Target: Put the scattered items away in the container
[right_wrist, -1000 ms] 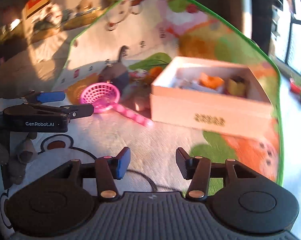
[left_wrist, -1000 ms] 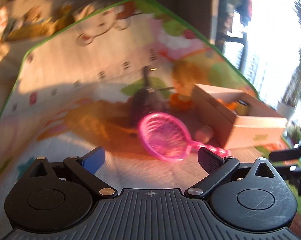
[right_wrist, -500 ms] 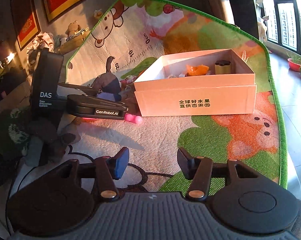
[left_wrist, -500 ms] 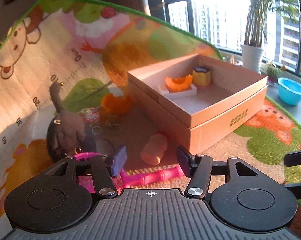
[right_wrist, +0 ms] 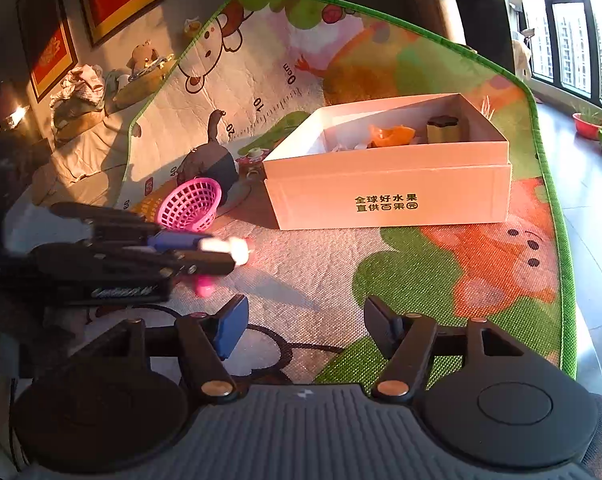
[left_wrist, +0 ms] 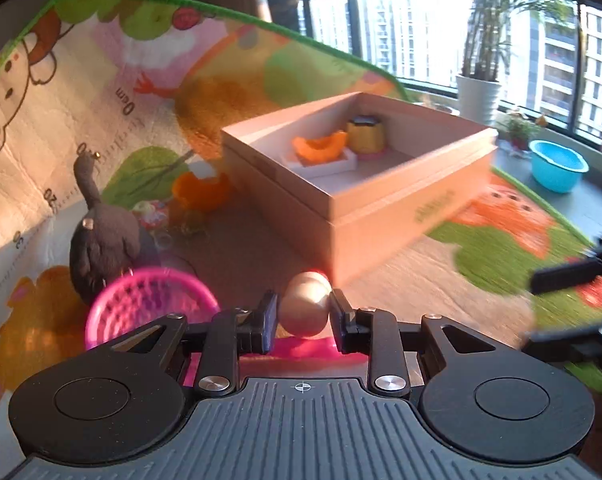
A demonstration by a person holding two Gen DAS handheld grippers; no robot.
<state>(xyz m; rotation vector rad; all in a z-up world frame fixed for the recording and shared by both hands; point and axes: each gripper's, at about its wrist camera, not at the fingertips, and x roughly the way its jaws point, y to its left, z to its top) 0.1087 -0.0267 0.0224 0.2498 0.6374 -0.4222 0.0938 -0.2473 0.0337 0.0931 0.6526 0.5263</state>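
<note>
My left gripper is shut on a pale, peanut-shaped toy, one pad pressing on each side. In the right wrist view this gripper shows at the left with the pale toy at its tips. A pink toy strainer lies just under and left of it; its handle runs below the fingers. The cardboard box stands ahead on the mat and holds an orange slice and a yellow block. My right gripper hovers over the mat; its jaws are opening with nothing between them.
A dark plush toy sits behind the strainer, with small trinkets and an orange piece beside the box's left wall. The play mat ends in a green border at the right. A blue bowl and a potted plant stand by the window.
The left gripper swung toward the box, came down over the pale toy and shut on it. The right gripper stayed put while its jaws widened.
</note>
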